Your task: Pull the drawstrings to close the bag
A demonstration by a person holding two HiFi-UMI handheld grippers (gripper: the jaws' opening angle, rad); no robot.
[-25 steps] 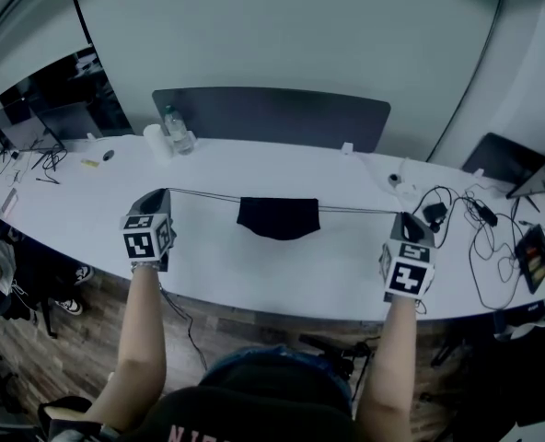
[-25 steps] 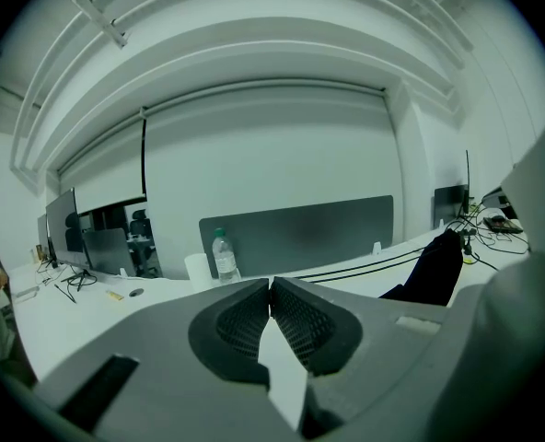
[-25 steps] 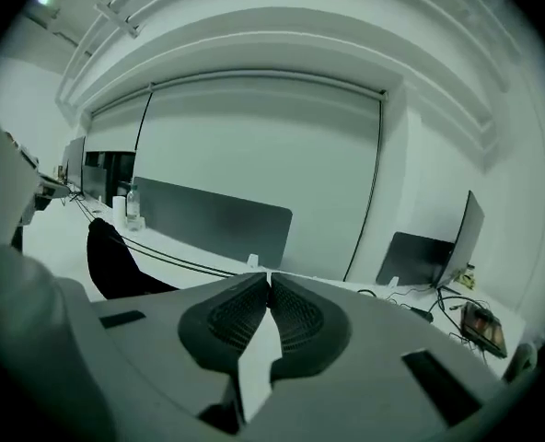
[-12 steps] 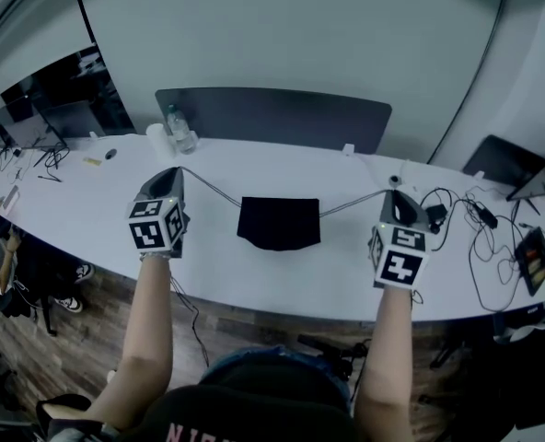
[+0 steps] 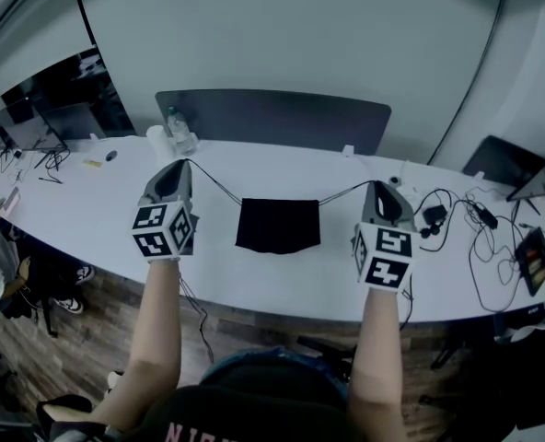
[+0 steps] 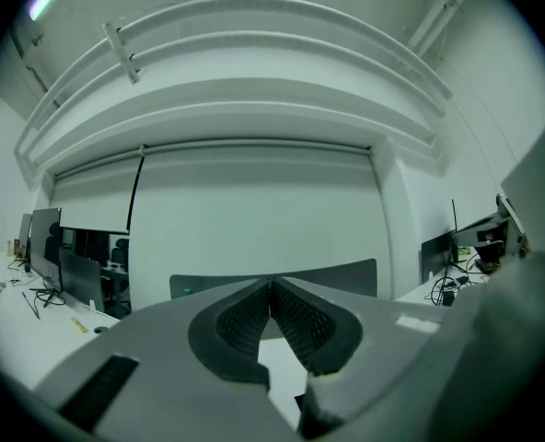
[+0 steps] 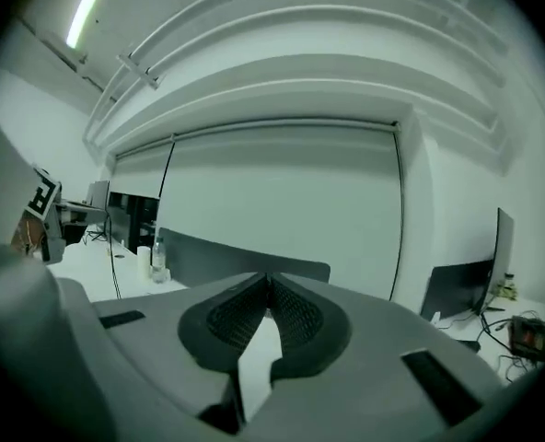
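Left tool [image 5: 184, 162] first: its jaws are pressed together, the mesh pads meeting at the tips in the left gripper view. In the head view the left drawstring [image 5: 214, 184] runs straight into that tip, so I judge the cord pinched there (it is too thin to pick out between the pads themselves). Right tool [image 5: 376, 185] mirrors it, jaws closed tip to tip, with the right drawstring [image 5: 346, 191] ending at its nose. Both tools point away from the person, towards the desk's far edge.

From each tip the cord slopes inward to an upper corner of the black bag [image 5: 278, 226]. The bag lies flat on the white desk [image 5: 98, 210], about midway along it and nearer the near edge than the far, squarely between the two tools. Its long axis runs along the desk, left to right, on much the same line as the tools. Its mouth faces the far edge. Neither hand is clearly the nearer.

The next pull turns on this: the bag lies inward of both tools, so tightening means drawing each tool outward, towards its own end of the desk, along the bag's long axis. Each cord looks close to taut, with a slight bend near the bag, so I judge there is a little slack to take up. I cannot tell how far the mouth is gathered.
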